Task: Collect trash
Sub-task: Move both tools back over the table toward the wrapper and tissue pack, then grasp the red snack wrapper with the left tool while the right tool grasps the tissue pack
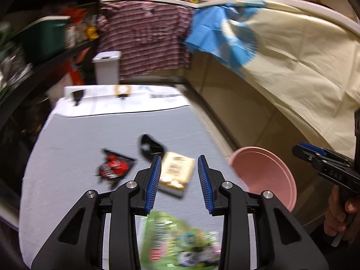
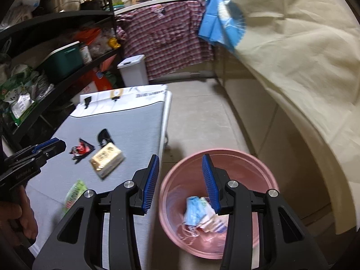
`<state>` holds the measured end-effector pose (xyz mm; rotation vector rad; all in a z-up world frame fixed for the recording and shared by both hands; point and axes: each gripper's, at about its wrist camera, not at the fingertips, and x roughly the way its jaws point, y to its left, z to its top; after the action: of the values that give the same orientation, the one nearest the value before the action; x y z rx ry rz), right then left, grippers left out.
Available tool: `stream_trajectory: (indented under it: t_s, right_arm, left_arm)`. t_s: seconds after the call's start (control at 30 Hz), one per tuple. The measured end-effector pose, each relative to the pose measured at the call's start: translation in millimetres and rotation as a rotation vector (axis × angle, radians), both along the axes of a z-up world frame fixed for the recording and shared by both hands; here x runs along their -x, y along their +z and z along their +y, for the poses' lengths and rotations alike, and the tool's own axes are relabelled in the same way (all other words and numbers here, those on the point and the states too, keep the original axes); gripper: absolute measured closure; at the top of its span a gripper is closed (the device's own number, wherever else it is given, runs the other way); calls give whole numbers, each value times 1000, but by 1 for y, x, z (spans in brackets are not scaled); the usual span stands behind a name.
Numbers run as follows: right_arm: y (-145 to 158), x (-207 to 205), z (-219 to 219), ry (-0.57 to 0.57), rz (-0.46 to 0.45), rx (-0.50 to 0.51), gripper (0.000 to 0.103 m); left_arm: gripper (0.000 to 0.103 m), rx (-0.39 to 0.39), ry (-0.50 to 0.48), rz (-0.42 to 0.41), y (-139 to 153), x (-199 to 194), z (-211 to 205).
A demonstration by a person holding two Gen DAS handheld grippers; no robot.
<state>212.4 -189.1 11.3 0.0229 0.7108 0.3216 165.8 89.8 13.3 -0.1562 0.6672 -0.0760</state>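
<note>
1. The pink bin sits on the floor beneath the right gripper jaws, holding blue-and-white crumpled wrappers.
2. The gold packet lies on the table just beyond the left gripper jaws.
3. Both jaws stand partly apart, empty.

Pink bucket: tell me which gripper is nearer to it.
Right. The right gripper hangs open at the pink bucket, one finger over its mouth. The left gripper is open above the grey table, over the wrappers, with the bucket off to its right.
</note>
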Motion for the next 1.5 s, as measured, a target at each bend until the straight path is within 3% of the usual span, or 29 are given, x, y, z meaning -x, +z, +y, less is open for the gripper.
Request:
stream_trajectory:
  t_s: [0.2,0.47,0.6,0.7,0.87,1.17,1.5]
  right_arm:
    - [-1,-8,33,48,-1,-37,62]
    - [-20,-25,83,115,51,-72,62]
    - [-35,-36,114,160,96,-81,48]
    - [-48,-45,137,191,141,-81,36]
    - [-72,-59,171,217,210,-31,29]
    - [-100,-86,192,244,303,34,25]
    - [-106,-95,194,272,276,86,25]
  left_arm:
    - [70,3,117,20,-9,5,55]
    - [70,-32,186,48,-27,3,90]
    - [70,-30,208,63,-34,-1,102]
    - [70,-38,213,67,-39,0,107]
    - [70,-35,215,82,-47,-5,114]
    - [70,-15,202,101,-63,-23,118]
    - [70,22,146,134,-84,-54,108]
